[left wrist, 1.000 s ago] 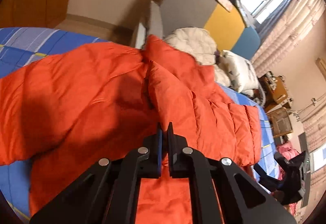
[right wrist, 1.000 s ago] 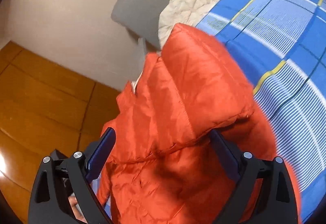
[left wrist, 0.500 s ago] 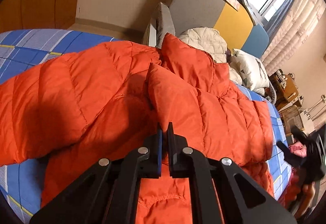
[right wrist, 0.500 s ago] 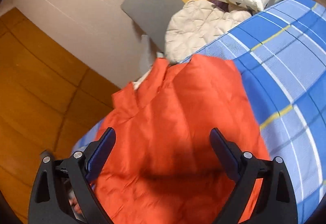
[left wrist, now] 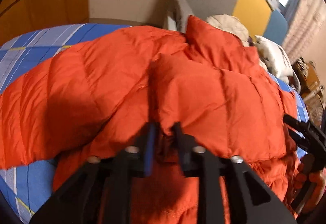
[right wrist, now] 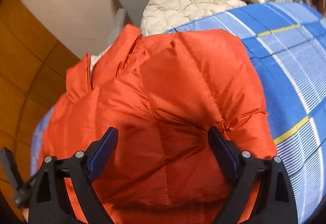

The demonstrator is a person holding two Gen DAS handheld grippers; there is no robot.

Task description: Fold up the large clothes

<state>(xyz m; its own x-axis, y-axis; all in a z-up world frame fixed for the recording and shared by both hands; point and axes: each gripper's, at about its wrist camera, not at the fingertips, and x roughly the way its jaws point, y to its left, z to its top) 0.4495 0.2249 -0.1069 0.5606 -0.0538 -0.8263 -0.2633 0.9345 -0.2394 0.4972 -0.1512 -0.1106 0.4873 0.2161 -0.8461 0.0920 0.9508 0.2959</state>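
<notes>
Bed with a blue plaid sheet (right wrist: pixel 289 44) is the work surface, and the orange puffer jacket (left wrist: pixel 126 73) lies spread across it, collar toward the cream quilted jacket (right wrist: pixel 179 3) by the headboard. Left gripper (left wrist: pixel 164 132) was pinched shut on a fold a second ago; its jaws have just been opening, with the fabric edge between them but loose. Right gripper (right wrist: pixel 163 142) hangs wide apart over the jacket, holding nothing. Looks like that fold's been laid down and the next one's up.

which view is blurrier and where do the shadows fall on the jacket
Left wrist view: blurrier, with the left gripper and its fingers smeared; shadow darkens the orange jacket at lower left. Right wrist view: sharper, stitching legible; shadow lies on the jacket between the right gripper fingers.
</notes>
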